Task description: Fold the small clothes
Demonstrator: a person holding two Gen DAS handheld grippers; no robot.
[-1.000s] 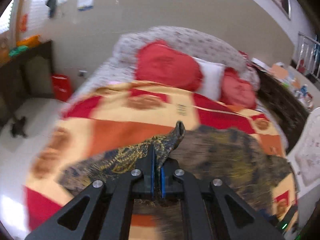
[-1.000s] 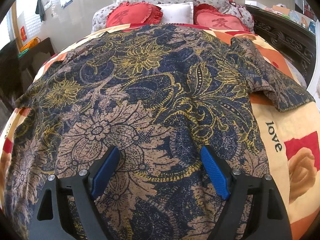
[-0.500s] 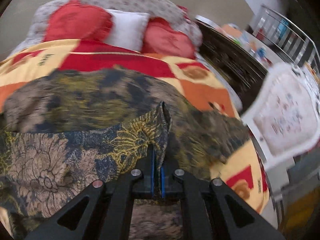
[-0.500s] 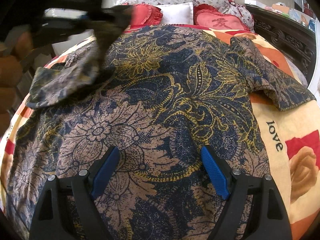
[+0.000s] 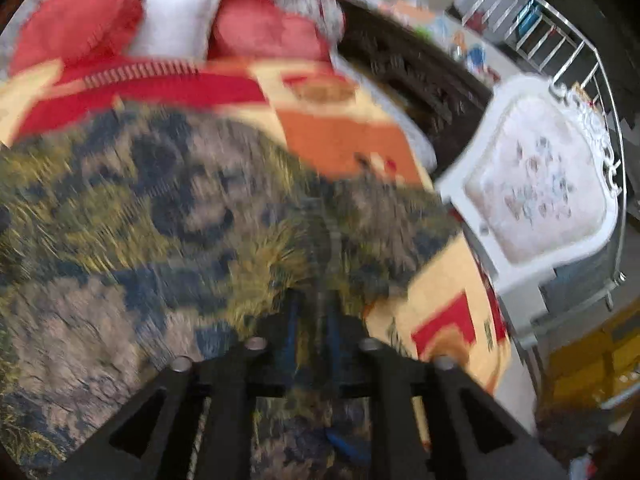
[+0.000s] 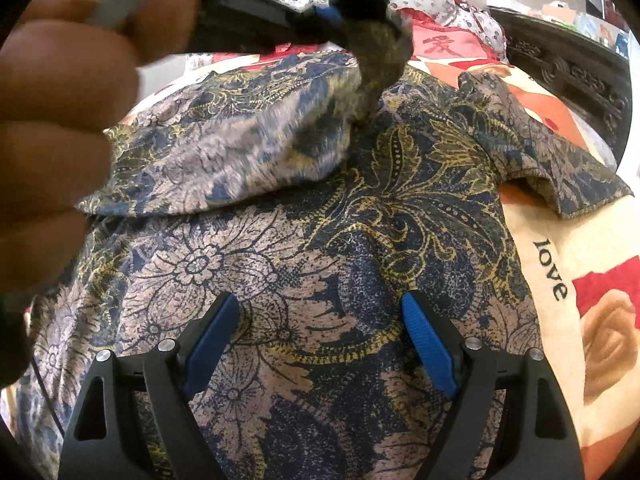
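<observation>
A navy, tan and gold floral shirt (image 6: 360, 240) lies spread on the bed. My left gripper (image 5: 312, 320) is shut on the shirt's left sleeve (image 6: 240, 152) and holds it lifted over the shirt's body; the left wrist view is blurred by motion. In the right wrist view the left gripper (image 6: 340, 16) and the hand holding it fill the upper left. My right gripper (image 6: 320, 336) is open and empty, just above the shirt's lower middle. The right sleeve (image 6: 560, 168) lies flat at the right.
The shirt rests on a red, orange and cream blanket (image 6: 580, 280) with the word "love". Red pillows (image 5: 260, 28) and a white one (image 5: 172, 16) lie at the headboard. A dark carved bed frame (image 5: 420, 76) and a white chair (image 5: 536, 184) stand to the right.
My left gripper has carried the sleeve further right and across the shirt's body, now near the centre top of the right wrist view. My right gripper has not moved.
</observation>
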